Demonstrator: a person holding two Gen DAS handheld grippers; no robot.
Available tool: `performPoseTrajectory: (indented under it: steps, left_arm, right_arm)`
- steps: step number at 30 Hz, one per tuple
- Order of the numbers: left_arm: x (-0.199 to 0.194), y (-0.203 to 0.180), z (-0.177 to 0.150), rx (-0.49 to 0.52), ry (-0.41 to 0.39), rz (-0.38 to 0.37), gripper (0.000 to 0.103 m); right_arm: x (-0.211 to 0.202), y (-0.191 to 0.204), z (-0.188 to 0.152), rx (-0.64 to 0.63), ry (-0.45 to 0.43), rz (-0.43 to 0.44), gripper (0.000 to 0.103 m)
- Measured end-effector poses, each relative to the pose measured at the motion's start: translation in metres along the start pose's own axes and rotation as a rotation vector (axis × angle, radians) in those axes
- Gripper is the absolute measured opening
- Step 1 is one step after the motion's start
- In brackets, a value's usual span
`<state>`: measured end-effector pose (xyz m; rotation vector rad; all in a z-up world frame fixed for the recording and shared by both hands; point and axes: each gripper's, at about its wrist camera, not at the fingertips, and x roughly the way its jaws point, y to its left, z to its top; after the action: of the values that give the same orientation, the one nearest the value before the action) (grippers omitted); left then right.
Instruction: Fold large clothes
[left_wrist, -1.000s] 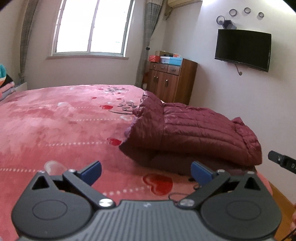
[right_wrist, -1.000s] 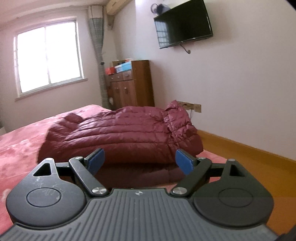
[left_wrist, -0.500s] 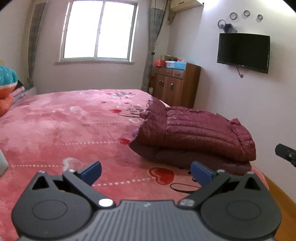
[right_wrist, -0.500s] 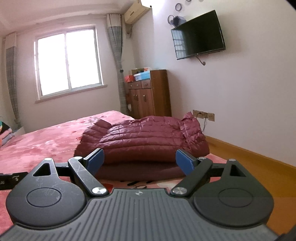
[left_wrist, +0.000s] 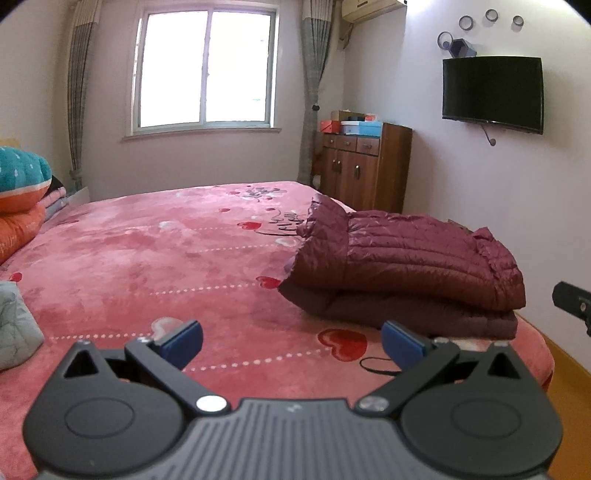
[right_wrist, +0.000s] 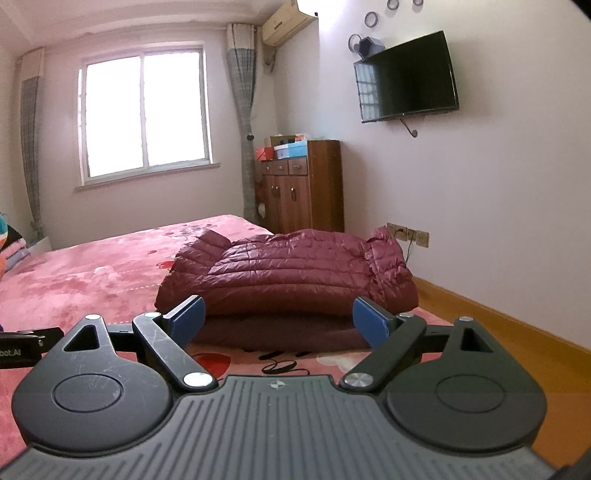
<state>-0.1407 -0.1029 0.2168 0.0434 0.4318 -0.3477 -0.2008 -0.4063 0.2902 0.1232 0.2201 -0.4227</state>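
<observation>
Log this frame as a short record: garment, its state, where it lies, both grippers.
garment: maroon puffer jacket
state: folded into a flat stack, nothing holding it
location: pink bedspread, near the bed corner by the wall
left gripper: open, empty, short of the jacket
right gripper: open, empty, facing the jacket

The lower layers of the folded jacket (right_wrist: 291, 273) lie in shadow, partly behind the blue fingertips (right_wrist: 369, 319); its sleeves cannot be made out. Left of the jacket, a grey cloth (left_wrist: 14, 328) and pillows (left_wrist: 20, 195) are cut by the frame edge
</observation>
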Motion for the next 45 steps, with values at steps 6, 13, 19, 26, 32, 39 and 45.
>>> performPoseTrajectory:
  steps: [6, 13, 19, 26, 32, 39, 45]
  left_arm:
    - [0.001, 0.002, -0.003, -0.013, 0.014, 0.01, 0.102]
    - [0.004, -0.001, -0.007, -0.009, 0.028, 0.017, 0.102]
    - [0.007, -0.003, -0.01, -0.009, 0.039, 0.018, 0.102]
    - [0.011, -0.003, -0.012, -0.007, 0.045, 0.013, 0.102]
    - [0.012, -0.005, -0.013, -0.001, 0.043, 0.013, 0.102]
    - [0.015, -0.006, -0.014, 0.0, 0.048, 0.008, 0.102]
    - [0.017, -0.007, -0.014, 0.002, 0.051, 0.01, 0.102]
  right_arm:
    - [0.003, -0.004, -0.002, 0.007, 0.006, -0.01, 0.103]
    - [0.012, -0.007, -0.004, 0.006, 0.022, -0.01, 0.103]
    - [0.016, -0.007, -0.006, -0.009, 0.028, -0.015, 0.103]
    - [0.018, -0.007, -0.005, -0.009, 0.036, -0.018, 0.103]
    - [0.02, -0.007, -0.005, -0.004, 0.041, -0.013, 0.103]
    - [0.022, -0.011, -0.006, 0.01, 0.048, -0.012, 0.103]
    - [0.023, -0.012, -0.005, 0.011, 0.049, -0.011, 0.103]
